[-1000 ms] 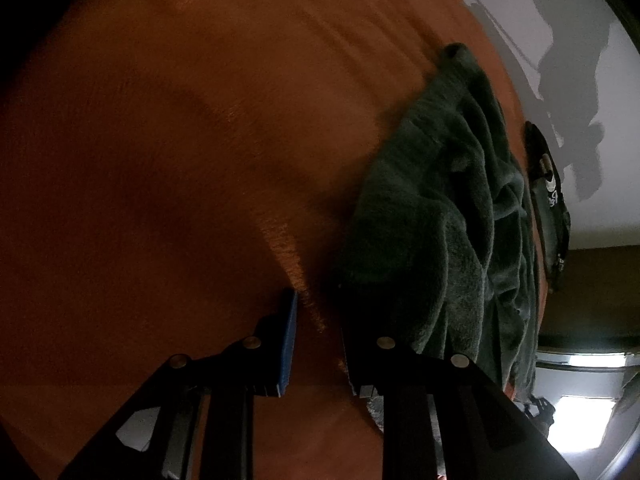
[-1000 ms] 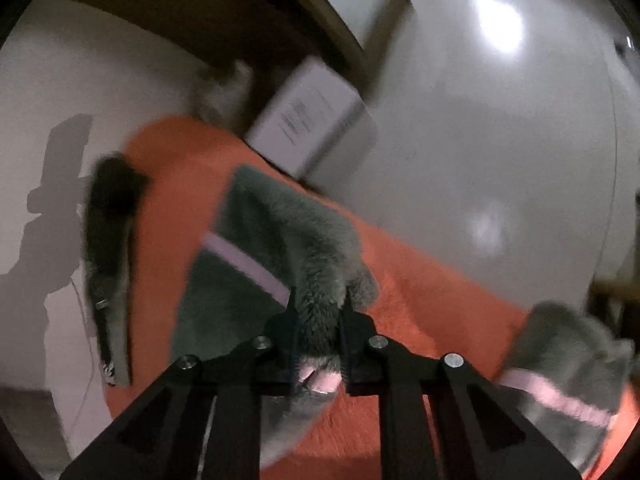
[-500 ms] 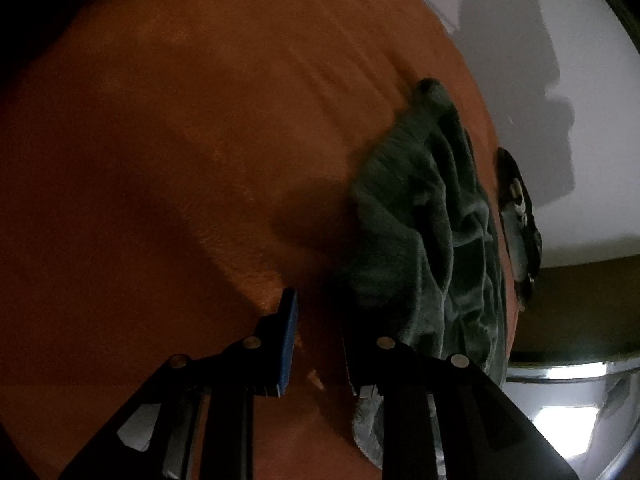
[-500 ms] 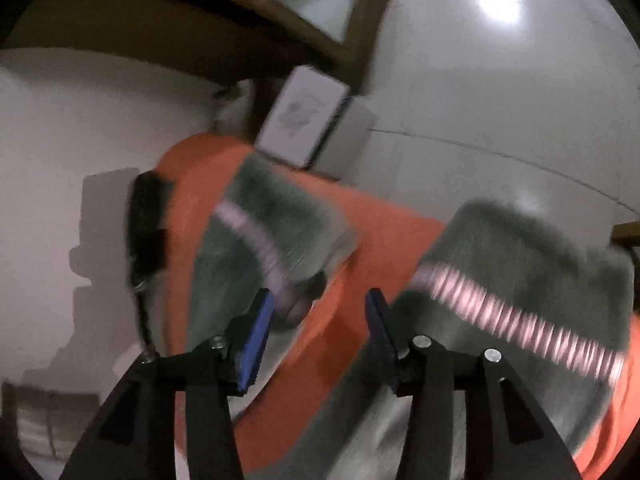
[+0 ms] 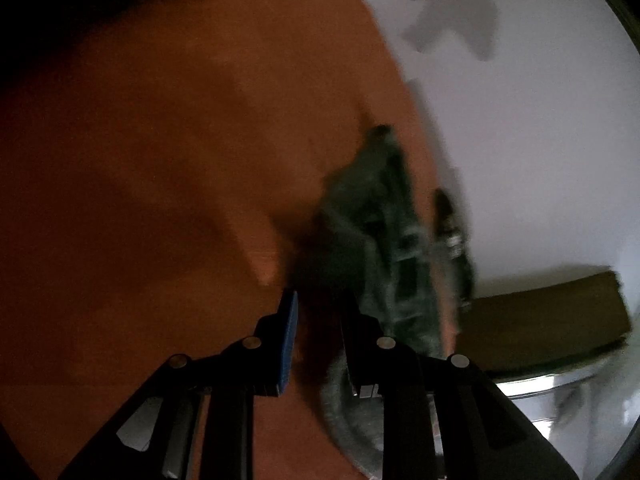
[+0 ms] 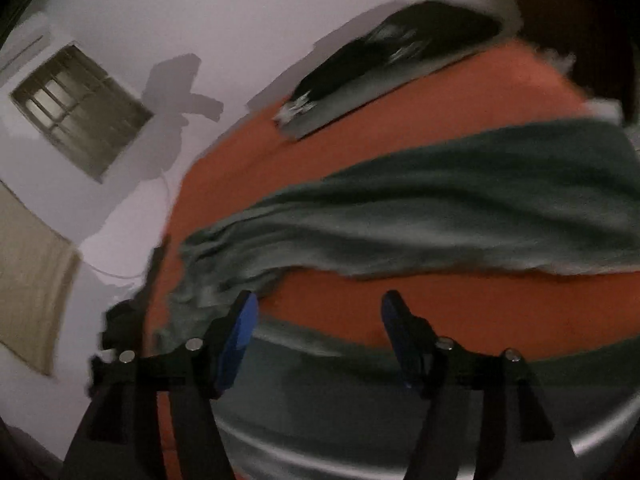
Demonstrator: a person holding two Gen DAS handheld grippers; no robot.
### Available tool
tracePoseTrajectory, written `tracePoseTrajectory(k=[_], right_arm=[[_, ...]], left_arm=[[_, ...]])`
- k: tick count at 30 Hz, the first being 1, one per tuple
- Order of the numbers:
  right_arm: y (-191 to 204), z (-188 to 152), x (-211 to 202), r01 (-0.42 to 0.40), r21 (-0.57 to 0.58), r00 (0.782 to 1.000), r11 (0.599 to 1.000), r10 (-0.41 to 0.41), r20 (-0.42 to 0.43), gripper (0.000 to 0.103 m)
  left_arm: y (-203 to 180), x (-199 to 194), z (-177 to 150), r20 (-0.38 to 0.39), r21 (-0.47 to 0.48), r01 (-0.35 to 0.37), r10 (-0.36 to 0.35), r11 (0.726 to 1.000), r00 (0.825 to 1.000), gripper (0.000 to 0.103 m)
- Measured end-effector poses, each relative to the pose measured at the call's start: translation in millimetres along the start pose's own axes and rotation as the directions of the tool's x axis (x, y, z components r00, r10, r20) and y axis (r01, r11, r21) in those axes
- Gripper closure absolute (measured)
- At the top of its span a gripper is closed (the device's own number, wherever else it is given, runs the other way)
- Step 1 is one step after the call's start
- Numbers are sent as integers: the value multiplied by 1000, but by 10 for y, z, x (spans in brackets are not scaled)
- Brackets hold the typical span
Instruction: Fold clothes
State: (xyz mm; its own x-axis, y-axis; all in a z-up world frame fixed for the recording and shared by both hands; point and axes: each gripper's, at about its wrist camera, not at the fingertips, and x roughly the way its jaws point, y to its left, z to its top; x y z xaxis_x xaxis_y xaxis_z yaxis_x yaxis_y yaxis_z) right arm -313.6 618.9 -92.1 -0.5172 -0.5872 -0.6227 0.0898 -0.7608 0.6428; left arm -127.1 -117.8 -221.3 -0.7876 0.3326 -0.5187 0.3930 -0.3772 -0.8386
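Note:
A dark green cloth [image 6: 440,208] lies stretched across the orange bed cover [image 6: 400,308], blurred by motion. My right gripper [image 6: 320,312] hovers in front of it with its jaws wide and still opening, nothing between the blue pads [image 6: 242,324]. In the left wrist view the same green cloth [image 5: 380,232] is bunched up by the bed's right edge. My left gripper [image 5: 318,312] sits just left of it, its jaws opening, and only shadowed orange cover [image 5: 160,160] shows in the gap. A grey cloth edge [image 5: 340,404] curls beside its right finger.
A black item [image 6: 400,48] lies at the bed's far edge against the white wall [image 6: 200,20], which has a barred window [image 6: 80,112]. A brown piece of furniture [image 5: 540,320] stands past the bed's right edge, over a shiny pale floor [image 5: 540,392].
My right gripper has let go of the grey-green fold it pinched, opened wide and swung across the bed while rolling. The left gripper has turned, so the bunched cloth now sits farther off.

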Motion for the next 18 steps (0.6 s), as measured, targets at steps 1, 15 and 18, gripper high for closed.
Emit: tracePoseTrajectory(k=[1,15,18], right_arm=[[80,-31,122,-26,25,999,999,27,-28,39],[824,-144,1136,87,-59,966,994,-98,-239,39],[791,-162,1182,71,-35,966,997,-78,-248,39]], left_arm=[[19,12,-61,12,-16,28,-28,999,1000,60],[-396,847,-266,-52,-64,-47,44,997,998,32],[-503,1084,-246,-72,-36,-77,74,996,995,32]])
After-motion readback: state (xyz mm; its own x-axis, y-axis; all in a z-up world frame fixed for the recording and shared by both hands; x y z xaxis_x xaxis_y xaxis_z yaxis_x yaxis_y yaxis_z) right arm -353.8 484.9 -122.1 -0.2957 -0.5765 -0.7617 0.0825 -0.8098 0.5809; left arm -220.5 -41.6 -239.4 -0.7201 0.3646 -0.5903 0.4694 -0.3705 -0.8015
